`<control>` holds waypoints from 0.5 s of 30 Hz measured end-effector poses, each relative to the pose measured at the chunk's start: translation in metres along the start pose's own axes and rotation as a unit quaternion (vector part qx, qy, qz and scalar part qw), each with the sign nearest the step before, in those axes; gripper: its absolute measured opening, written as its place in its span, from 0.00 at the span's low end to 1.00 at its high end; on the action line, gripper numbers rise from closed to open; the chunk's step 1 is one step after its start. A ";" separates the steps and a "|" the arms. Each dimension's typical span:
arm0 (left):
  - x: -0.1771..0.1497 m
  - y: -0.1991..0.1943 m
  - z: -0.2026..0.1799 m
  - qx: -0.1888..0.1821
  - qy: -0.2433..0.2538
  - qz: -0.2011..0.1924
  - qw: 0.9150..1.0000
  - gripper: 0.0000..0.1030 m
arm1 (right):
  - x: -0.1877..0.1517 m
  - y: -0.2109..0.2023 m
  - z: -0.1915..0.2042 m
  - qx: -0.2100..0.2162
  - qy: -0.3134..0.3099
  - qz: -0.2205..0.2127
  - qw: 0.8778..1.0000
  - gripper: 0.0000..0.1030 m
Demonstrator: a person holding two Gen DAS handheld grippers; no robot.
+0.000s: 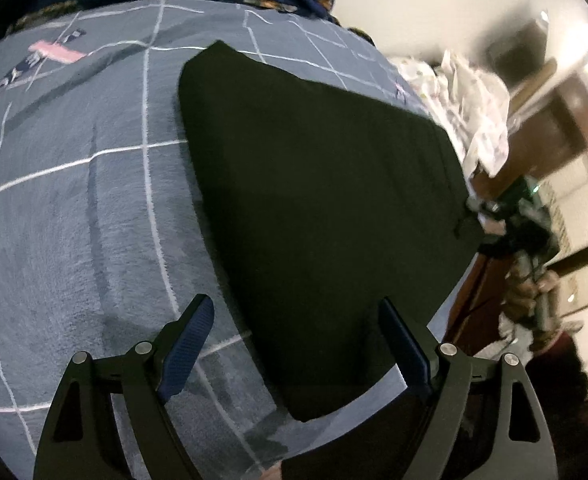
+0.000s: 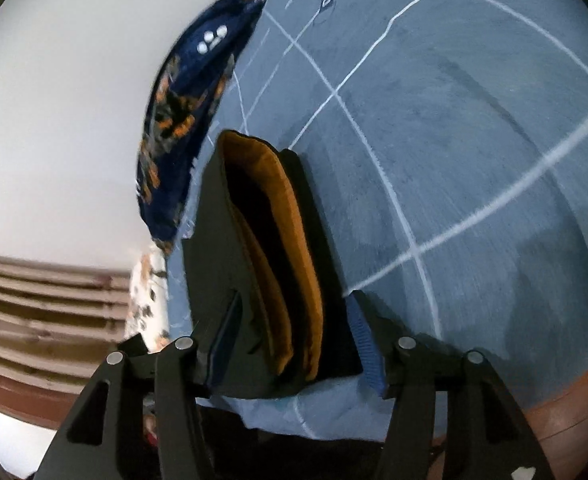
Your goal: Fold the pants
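Left gripper (image 1: 296, 320) open above black pants (image 1: 318, 200); right gripper (image 2: 294, 328) open astride their waistband.

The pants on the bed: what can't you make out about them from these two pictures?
- Left wrist view: the pants are one black mass; folds and seams are lost in darkness.
- Right wrist view: the pants' near end is hidden behind the right hand-held gripper.
- Whether its fingers pinch the cloth: unclear.
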State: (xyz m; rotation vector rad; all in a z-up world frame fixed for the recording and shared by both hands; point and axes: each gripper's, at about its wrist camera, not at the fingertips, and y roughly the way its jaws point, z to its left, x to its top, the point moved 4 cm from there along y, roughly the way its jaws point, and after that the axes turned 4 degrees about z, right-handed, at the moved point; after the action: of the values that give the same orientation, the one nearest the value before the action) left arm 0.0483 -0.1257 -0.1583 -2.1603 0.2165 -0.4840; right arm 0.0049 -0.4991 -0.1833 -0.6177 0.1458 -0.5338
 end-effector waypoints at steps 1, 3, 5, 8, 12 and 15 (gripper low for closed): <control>0.001 -0.001 0.004 -0.017 -0.011 0.001 1.000 0.82 | 0.003 0.005 0.001 -0.004 -0.007 0.007 1.000 0.51; 0.004 -0.002 0.007 -0.036 -0.018 0.000 0.999 0.82 | 0.005 0.013 0.006 -0.002 -0.022 0.023 0.999 0.51; 0.007 -0.002 0.009 -0.043 -0.014 0.000 0.999 0.82 | 0.009 0.020 0.012 -0.014 -0.043 0.035 0.998 0.51; 0.012 0.000 0.008 -0.051 -0.004 -0.001 0.999 0.82 | 0.013 0.027 0.019 -0.023 -0.067 0.054 0.996 0.52; 0.018 0.002 0.008 -0.064 0.005 0.001 0.998 0.82 | 0.023 0.032 0.020 -0.013 -0.076 0.073 0.994 0.52; 0.020 0.003 0.012 -0.093 -0.003 0.006 0.996 0.82 | 0.026 0.035 0.022 -0.008 -0.085 0.080 0.993 0.52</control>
State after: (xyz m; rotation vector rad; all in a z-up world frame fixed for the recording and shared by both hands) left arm 0.0715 -0.1249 -0.1617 -2.3393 0.2805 -0.4666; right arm 0.0486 -0.4775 -0.1857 -0.6586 0.0383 -0.3229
